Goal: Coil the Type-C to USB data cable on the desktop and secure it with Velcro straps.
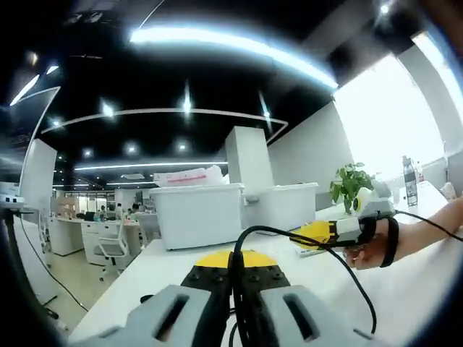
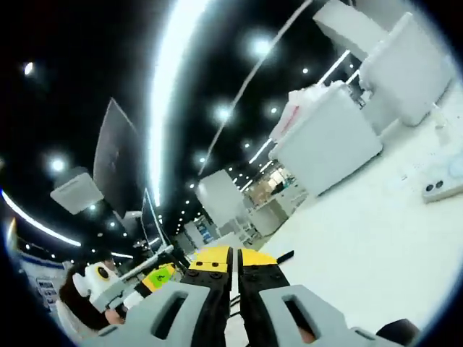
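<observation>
the thin black data cable (image 1: 304,238) arcs from the clenched left gripper (image 1: 236,278) across to the right gripper (image 1: 318,233), whose hold i cannot tell.

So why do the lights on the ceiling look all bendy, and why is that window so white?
In the left gripper view, the fisheye lens bends the ceiling light strip into an arc, and daylight washes the window out to plain white. In the right gripper view, the tilted camera makes the ceiling light a long curved streak with glare, and the white table looks bright.
</observation>
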Available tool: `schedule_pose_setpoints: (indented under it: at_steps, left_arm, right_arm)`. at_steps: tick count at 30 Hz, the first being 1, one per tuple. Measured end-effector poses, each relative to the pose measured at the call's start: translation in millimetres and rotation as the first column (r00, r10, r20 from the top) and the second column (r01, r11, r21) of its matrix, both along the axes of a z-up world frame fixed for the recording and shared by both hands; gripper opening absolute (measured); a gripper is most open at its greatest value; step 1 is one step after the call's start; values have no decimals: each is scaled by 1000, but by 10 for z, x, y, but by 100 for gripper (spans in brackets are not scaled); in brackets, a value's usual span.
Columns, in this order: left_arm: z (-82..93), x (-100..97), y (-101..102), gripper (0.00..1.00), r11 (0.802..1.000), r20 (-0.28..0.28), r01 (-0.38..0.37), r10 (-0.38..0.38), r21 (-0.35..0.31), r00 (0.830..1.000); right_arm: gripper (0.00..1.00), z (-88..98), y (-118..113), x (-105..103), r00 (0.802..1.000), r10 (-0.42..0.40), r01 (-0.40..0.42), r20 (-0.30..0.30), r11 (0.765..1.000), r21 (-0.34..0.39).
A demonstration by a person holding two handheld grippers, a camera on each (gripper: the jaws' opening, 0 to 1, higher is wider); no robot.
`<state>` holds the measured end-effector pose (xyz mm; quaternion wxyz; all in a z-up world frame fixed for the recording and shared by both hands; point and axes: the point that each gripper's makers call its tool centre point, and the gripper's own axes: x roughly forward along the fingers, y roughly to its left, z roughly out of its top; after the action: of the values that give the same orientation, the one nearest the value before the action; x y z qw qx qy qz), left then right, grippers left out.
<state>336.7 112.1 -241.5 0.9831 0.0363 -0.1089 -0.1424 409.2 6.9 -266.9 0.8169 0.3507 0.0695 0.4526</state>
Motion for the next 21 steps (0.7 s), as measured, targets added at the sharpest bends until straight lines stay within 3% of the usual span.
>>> schedule_pose_setpoints:
  at_steps: [2,4,5,9,12,14,18,21]
  left_arm:
    - [0,-1,1,5,1000,-1,0,0,-6,1000]
    - [-3,0,-10,5,1000,-2,3,-3,-8,1000]
    - [-5,-1,-17,5,1000,-2,5,-5,-7,1000]
    - [-21,-2,-43,5,1000,-6,7,-7,3,1000]
    - [-25,0,-53,5,1000,-6,9,-9,4,1000]
    - [-31,1,-57,5,1000,-8,10,-10,6,1000]
    - [-23,-10,-69,5,1000,-5,17,-17,5,1000]
    - [-4,-23,-85,4,1000,1,28,-28,6,1000]
  right_arm:
    - [3,-7,4,-34,997,27,-25,-65,999,42]
    - [2,11,12,-78,983,83,-60,-161,988,143]
    - [2,-9,8,-77,978,88,-60,-188,987,150]
    - [1,9,32,-134,984,110,-91,-143,987,130]
    - [1,37,40,-165,958,170,-120,-231,969,218]
    - [1,26,39,-171,958,173,-123,-228,968,220]
    - [1,25,-37,-52,974,118,-77,-191,975,211]
    - [2,-6,-92,37,987,62,-37,-149,986,165]
